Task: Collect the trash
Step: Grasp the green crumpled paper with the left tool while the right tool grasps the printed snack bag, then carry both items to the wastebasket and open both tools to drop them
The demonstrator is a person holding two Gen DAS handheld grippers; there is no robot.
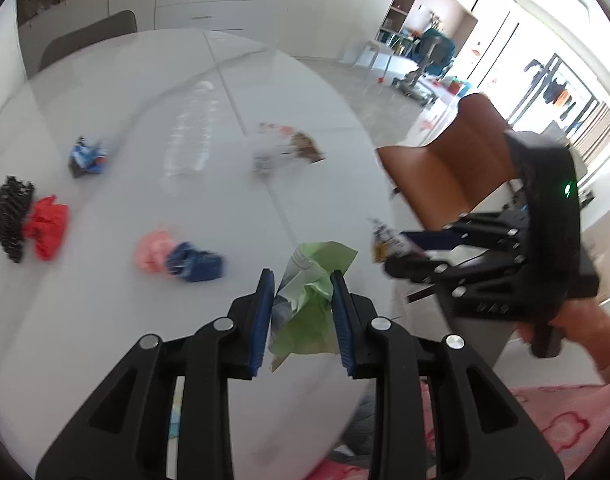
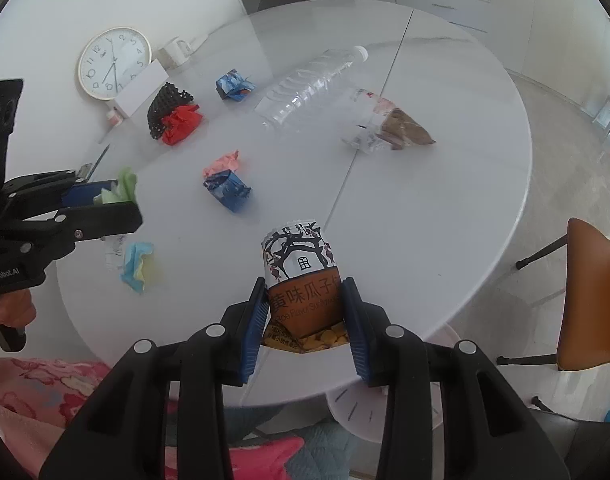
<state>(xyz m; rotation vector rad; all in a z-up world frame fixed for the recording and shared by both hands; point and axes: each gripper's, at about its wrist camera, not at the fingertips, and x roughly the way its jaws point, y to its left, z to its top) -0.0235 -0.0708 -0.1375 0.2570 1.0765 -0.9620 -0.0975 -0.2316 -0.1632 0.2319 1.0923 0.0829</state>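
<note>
My left gripper is shut on a crumpled green paper wrapper and holds it above the near edge of the white round table; the green wrapper also shows in the right wrist view. My right gripper is shut on a sunflower seed packet, white on top and orange below, over the table's near edge. On the table lie a clear plastic bottle, a clear snack bag, blue wrappers, a pink paper ball, red paper by black netting, and blue-yellow paper.
A white wall clock, a white box and a mug stand at the table's far left. A brown chair stands to the right. A white bin shows below the table's near edge.
</note>
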